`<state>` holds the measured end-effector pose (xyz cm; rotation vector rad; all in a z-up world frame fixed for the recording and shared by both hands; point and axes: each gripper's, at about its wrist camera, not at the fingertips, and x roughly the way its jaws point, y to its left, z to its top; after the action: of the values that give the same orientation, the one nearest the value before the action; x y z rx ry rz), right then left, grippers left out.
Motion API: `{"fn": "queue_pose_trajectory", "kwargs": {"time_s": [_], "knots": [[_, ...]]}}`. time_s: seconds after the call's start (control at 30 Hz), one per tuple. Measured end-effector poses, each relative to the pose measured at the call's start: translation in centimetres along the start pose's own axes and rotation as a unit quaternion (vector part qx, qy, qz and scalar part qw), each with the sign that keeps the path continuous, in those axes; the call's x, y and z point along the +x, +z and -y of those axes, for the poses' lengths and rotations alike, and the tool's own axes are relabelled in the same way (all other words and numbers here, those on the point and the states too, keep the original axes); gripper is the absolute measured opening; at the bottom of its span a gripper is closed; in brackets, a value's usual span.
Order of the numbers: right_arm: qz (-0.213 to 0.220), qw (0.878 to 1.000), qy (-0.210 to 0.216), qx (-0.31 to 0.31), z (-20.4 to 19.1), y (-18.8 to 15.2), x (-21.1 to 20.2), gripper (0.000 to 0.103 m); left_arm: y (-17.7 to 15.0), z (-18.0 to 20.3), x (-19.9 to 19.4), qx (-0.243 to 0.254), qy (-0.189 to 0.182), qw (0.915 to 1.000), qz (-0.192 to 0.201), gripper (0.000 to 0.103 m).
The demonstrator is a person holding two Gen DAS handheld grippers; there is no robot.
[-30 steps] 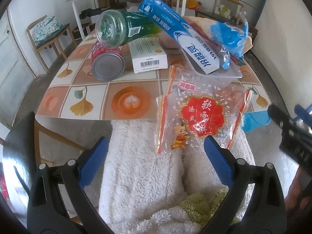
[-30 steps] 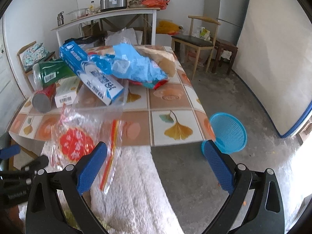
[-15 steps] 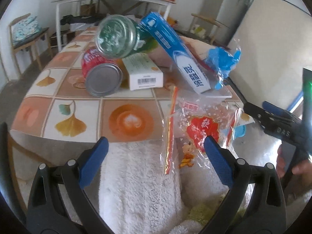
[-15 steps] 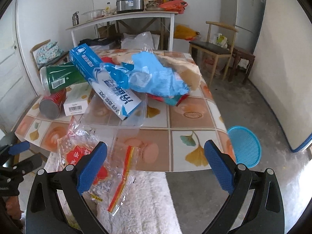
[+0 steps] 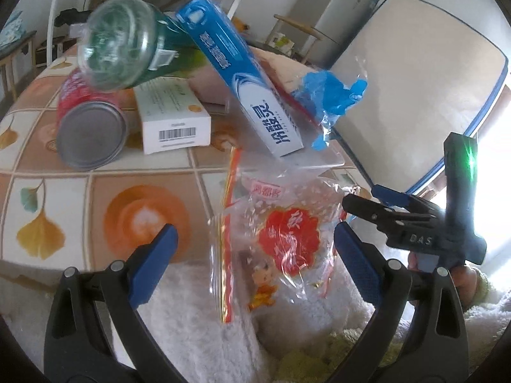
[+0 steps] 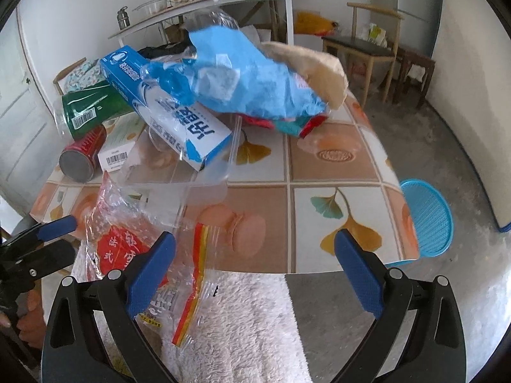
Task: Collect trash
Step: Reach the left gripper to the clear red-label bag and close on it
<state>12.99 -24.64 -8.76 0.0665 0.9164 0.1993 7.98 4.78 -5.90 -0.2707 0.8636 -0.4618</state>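
Nearest is the clear snack bag (image 5: 274, 239) w/ red label, hanging off the tabletop (image 5: 95, 198) edge over a white fleecy lap (image 6: 249, 328); left gripper (image 5: 252, 255) has its jaws wide apart w/ the bag between them, nothing clamped; right gripper (image 6: 255, 261) also spread wide, empty, its left pad just over the bag's red-yellow seal strip, and seen in the left view it sits just right of the bag. Risks, as I judge them: film is thin and slick, so a closing pinch may catch only a fold and slide off; both grippers crowd the same bag and could knock each other; bag top looks tucked under the clear plastic tray (image 6: 179, 191), so a pull may drag the tray and tip the blue toothpaste box (image 6: 166, 111) leaning on it. Further back: white carton (image 5: 172, 118), red can (image 5: 89, 131) on its side, green bottle (image 5: 127, 44) propped on top, could roll if the pile shifts; blue plastic wrapper (image 6: 249, 86) heaped behind. Blue basket (image 6: 428, 217) on the floor beyond the tabletop's right edge, probably the bin, well apart from the bag.
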Motion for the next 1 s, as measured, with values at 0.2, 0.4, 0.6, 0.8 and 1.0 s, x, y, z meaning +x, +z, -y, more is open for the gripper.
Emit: {"fn": "queue_pose_trajectory", "kwargs": {"time_s": [0.2,0.4,0.6,0.8,1.0], "knots": [[-0.016,1.000,0.018,-0.005,0.0,-0.4,1.2,0.083,0.7,-0.8,2.3,-0.030,-0.035,0.9987,-0.021,0.069],[-0.011,0.999,0.026,-0.023,-0.4,-0.6,1.6,0.071,0.5,-1.4,3.1,-0.069,-0.092,0.9925,-0.042,0.056],[-0.003,0.999,0.032,-0.035,-0.6,-1.0,1.3,0.065,0.1,-1.3,4.2,-0.096,-0.139,0.9836,-0.064,0.056],[0.004,0.998,0.030,-0.046,-0.8,-1.2,1.4,0.061,-0.6,-1.1,6.5,-0.123,-0.136,0.9759,-0.118,0.056],[0.011,0.998,0.027,-0.056,-1.1,-1.3,1.6,0.060,-0.2,-0.3,8.9,-0.125,-0.132,0.9725,-0.146,0.054]]}}
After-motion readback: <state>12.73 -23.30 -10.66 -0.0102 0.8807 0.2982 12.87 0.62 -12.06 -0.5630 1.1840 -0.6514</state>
